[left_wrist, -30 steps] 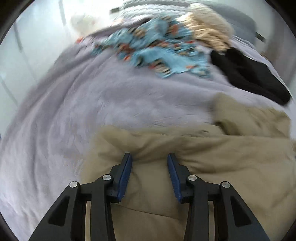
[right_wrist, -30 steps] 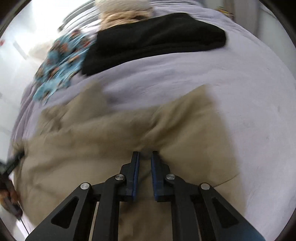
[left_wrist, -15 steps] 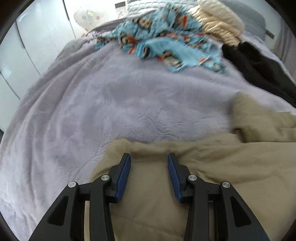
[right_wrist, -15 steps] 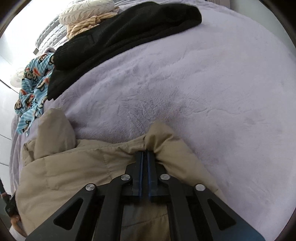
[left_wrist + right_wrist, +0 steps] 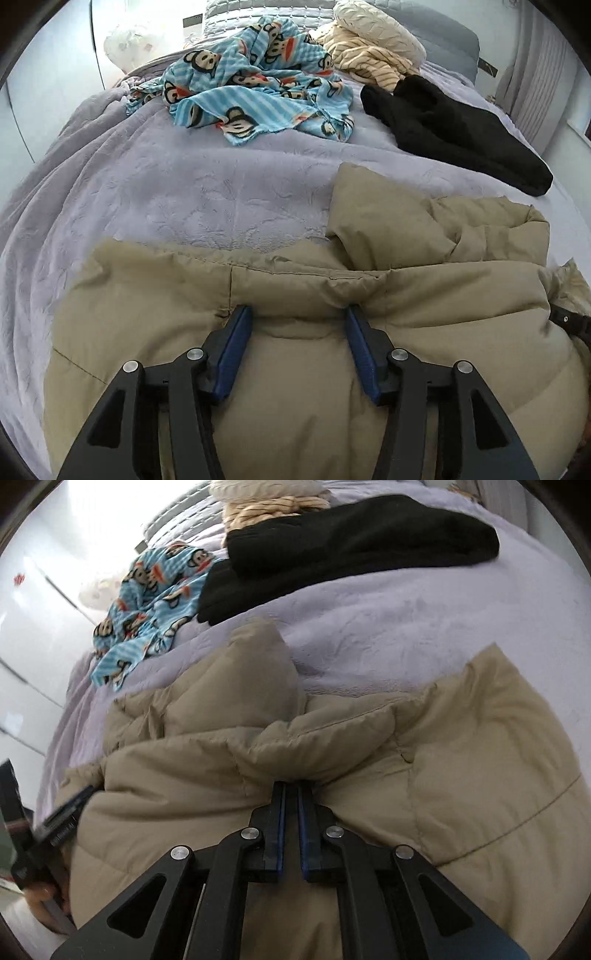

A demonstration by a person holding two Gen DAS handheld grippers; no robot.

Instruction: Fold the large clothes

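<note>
A large tan puffer jacket (image 5: 295,369) lies bunched at the near end of the lilac bed cover (image 5: 166,184). My left gripper (image 5: 298,314) is open, its blue pads standing on either side of a fold of the jacket without clamping it. In the right wrist view my right gripper (image 5: 291,786) is shut on a pinch of the same tan jacket (image 5: 480,757). One padded sleeve (image 5: 369,206) sticks up toward the far side. The left gripper body (image 5: 48,834) shows at the left edge of the right wrist view.
A blue monkey-print cloth (image 5: 258,85), a cream striped garment (image 5: 369,55) and a black garment (image 5: 461,125) lie at the far end of the bed. White wardrobe doors (image 5: 44,74) stand on the left. A grey curtain (image 5: 535,74) hangs at the right.
The jacket has been drawn back over itself, so more of it lies under both grippers. The right gripper stayed shut on the fabric; the left stayed open.
</note>
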